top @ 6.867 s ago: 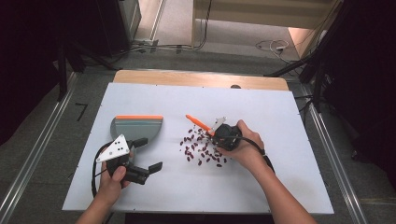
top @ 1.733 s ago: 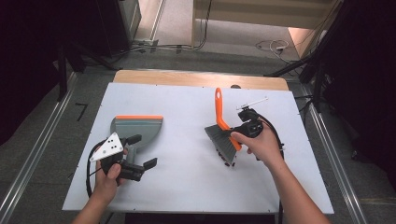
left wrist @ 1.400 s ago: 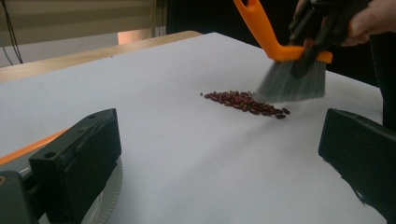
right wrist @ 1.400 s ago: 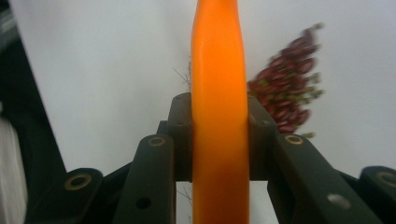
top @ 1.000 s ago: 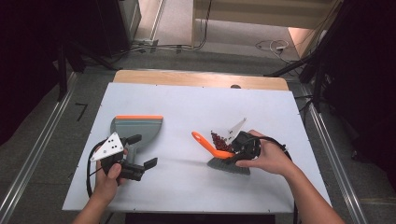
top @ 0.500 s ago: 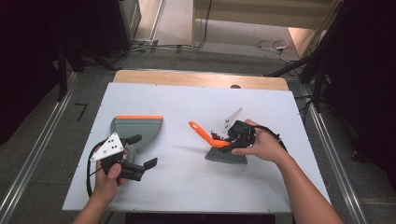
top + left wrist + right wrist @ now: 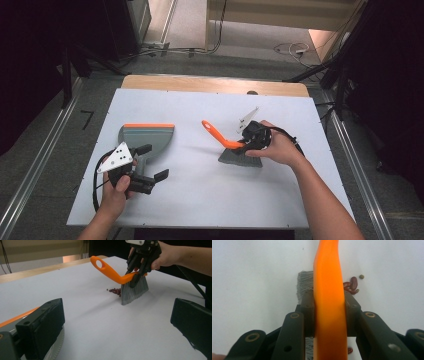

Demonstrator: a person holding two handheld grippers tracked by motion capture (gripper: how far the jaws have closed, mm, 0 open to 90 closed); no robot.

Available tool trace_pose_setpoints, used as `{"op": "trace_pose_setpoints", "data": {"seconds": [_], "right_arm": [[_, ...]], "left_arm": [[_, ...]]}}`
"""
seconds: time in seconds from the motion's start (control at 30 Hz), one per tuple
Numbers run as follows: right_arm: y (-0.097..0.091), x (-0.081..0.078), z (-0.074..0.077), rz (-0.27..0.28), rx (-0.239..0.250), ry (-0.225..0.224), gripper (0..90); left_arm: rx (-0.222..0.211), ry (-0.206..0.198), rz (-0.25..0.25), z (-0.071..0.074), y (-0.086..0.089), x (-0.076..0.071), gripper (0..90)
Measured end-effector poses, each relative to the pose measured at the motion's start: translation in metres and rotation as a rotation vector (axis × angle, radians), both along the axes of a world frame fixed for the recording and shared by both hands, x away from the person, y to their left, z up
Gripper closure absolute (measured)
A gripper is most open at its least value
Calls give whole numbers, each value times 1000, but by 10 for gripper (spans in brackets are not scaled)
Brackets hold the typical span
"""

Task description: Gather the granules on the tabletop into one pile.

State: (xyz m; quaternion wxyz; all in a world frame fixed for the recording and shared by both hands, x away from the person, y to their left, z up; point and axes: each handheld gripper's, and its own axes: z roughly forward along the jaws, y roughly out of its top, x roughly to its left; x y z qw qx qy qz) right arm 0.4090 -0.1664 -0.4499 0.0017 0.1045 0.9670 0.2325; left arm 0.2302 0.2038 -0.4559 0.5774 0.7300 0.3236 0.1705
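I have the right gripper (image 7: 248,141) clamped on the brush (image 7: 227,145) handle, bristles down behind the beans (image 7: 115,291) mid-table (sweeping step) — next, I judge, push them toward the dustpan (image 7: 145,140) beside my wide-open left gripper (image 7: 150,162).

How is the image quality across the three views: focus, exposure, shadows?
High view: even light on the white table, surroundings dark, soft overall. Left gripper view: brush and beans fairly sharp, near jaws blurred. Right gripper view: the orange handle is close, blurred and glaring; the beans beyond are sharper.
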Motion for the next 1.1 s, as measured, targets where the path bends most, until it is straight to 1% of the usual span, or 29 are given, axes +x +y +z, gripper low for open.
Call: {"op": "trace_pose_setpoints", "data": {"seconds": [0.07,0.13,0.17,0.2,0.3,0.33,0.4,0.5,0.57,0.6,0.63,0.67,0.7,0.77,0.83,0.9,0.97,1.0,1.03,1.07,1.1], "right_arm": [[1,3,0,11,0,-2,673],[1,5,0,2,2,-11,673],[2,5,1,-9,-7,-1,673],[2,8,1,0,-3,-14,673],[3,10,0,-5,2,-15,673],[3,11,1,-8,-2,-1,673],[2,15,0,-5,7,-8,672],[0,19,0,-27,18,-8,672],[0,22,-1,-29,26,-5,672],[0,22,0,-40,16,4,672],[1,24,-1,-29,23,-8,672],[1,24,0,-41,14,-2,672],[1,25,0,-39,16,-12,672],[1,28,0,-43,22,-14,672],[0,29,0,-56,23,-11,672],[0,32,-1,-53,29,-7,671],[-1,32,-1,-72,27,-1,671],[-1,33,-1,-66,32,-9,671],[-1,33,-1,-80,28,-6,670],[-2,35,-1,-79,30,-13,670],[-2,34,-1,-89,29,-4,670]], "left_arm": [[1,0,0,0,0,0,0],[2,0,-2,0,0,0,0],[1,1,-2,0,0,0,0],[1,1,-2,0,0,0,0],[3,3,-3,0,0,0,0],[3,3,-4,0,0,0,0],[4,3,-4,0,-1,0,0],[2,5,-4,0,0,0,0],[1,5,-4,-1,0,0,0],[2,5,-4,-1,0,0,0],[1,5,-4,-1,0,0,0],[1,5,-5,-1,0,0,0],[1,5,-4,-1,0,0,0],[0,4,-4,-1,0,0,0],[1,5,-4,-1,0,0,0],[0,4,-4,-1,0,0,0],[-1,4,-5,-1,0,0,0],[0,4,-4,-1,0,0,0],[0,4,-4,-1,0,0,0],[0,4,-5,-1,0,0,0],[1,5,-6,-1,0,0,0]]}}
